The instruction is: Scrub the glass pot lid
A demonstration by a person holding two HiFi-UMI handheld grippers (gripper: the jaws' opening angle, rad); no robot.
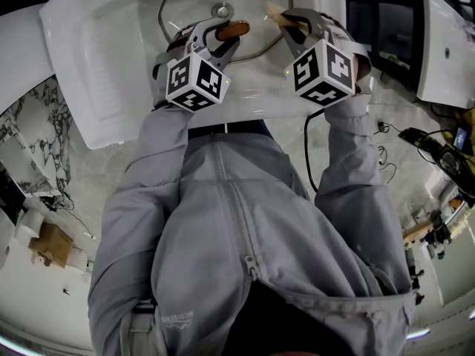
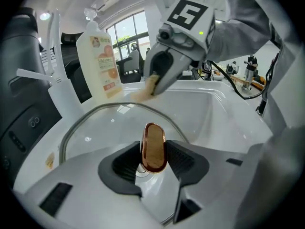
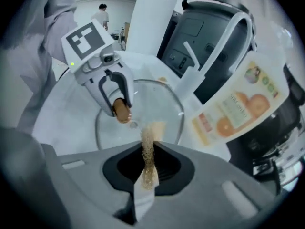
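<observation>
Clear glossy glass lid [image 2: 107, 128], shiny brown knob [image 2: 153, 147]; rough tan sponge [image 3: 148, 159]; glossy white sink [image 1: 96, 65]

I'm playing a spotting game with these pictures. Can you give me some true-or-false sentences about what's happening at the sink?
1. The left hand-held gripper is clamped on the brown oval handle of the round glass pot lid. True.
2. The right hand-held gripper is empty. False: it pinches a thin tan scrubbing pad.
3. The lid is held over a white sink. True.
4. The pale soap bottle with orange fruit pictures lies flat on top of the lid. False: it stands upright behind the lid.
</observation>
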